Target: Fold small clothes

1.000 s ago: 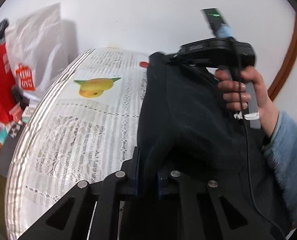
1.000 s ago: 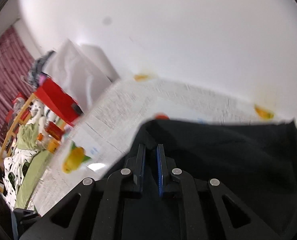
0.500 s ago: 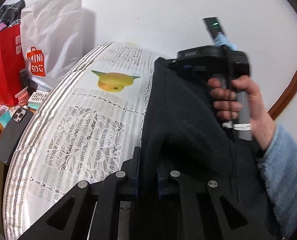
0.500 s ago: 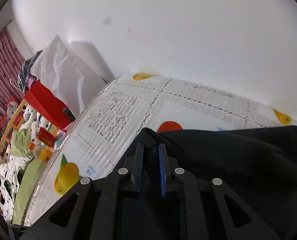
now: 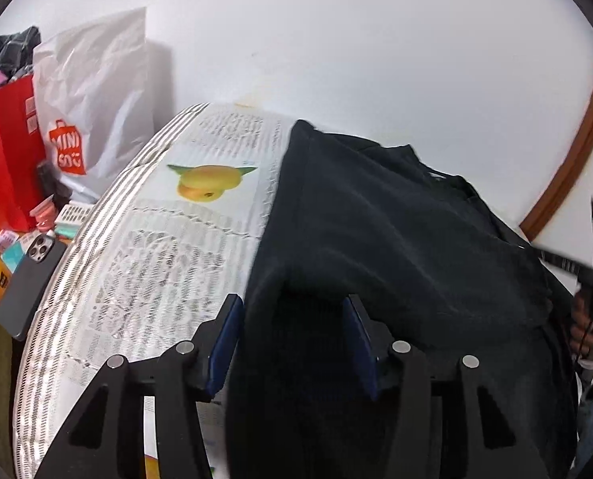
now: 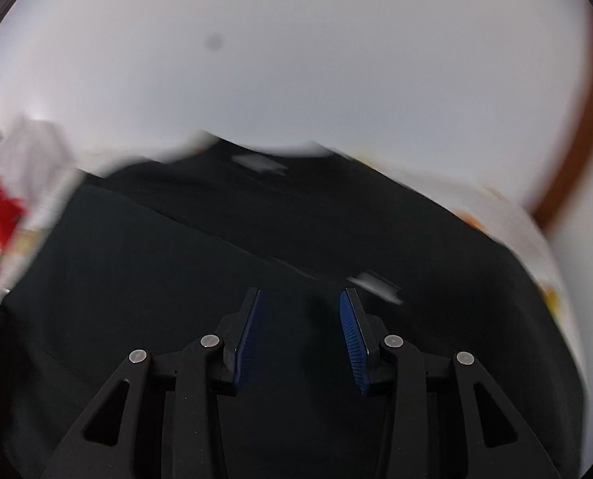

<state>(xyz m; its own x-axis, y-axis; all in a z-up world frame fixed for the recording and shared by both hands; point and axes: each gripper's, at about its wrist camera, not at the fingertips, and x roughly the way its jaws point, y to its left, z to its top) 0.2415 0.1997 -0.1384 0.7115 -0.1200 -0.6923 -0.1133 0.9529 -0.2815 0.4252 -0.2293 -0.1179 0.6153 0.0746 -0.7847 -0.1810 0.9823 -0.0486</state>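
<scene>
- The left gripper [image 5: 292,339] has its jaws spread wide; a raised fold of the black garment [image 5: 396,239] lies in the gap between the blue pads [image 5: 222,349], which do not press on it.
- The black garment is spread on the table [image 5: 145,263], covering its right part, with its left edge running from the far side towards the left gripper.
- The table is covered with a white lace-pattern cloth printed with a yellow fruit [image 5: 208,181], which lies bare just beside the garment's left edge.
- The right gripper [image 6: 300,337] also has its jaws wide apart and grips nothing; it sits over the dark cloth of the garment [image 6: 216,279], which fills the lower part of the right wrist view.
- That view is blurred; two small pale tags [image 6: 376,285] on the garment show as smears.
- At the right edge of the left wrist view, the person's right hand [image 5: 588,323] grips the handle of the other gripper, beside the garment's right side.
- Left of the table stand a white Miniso bag [image 5: 93,95] and a red paper bag [image 5: 5,147], close together.
- A dark phone [image 5: 29,279] lies camera-side up just beside the table's left rim, among small boxes.
- A white wall [image 5: 336,40] stands behind the table, with a brown curved frame [image 5: 572,151] at the right.
</scene>
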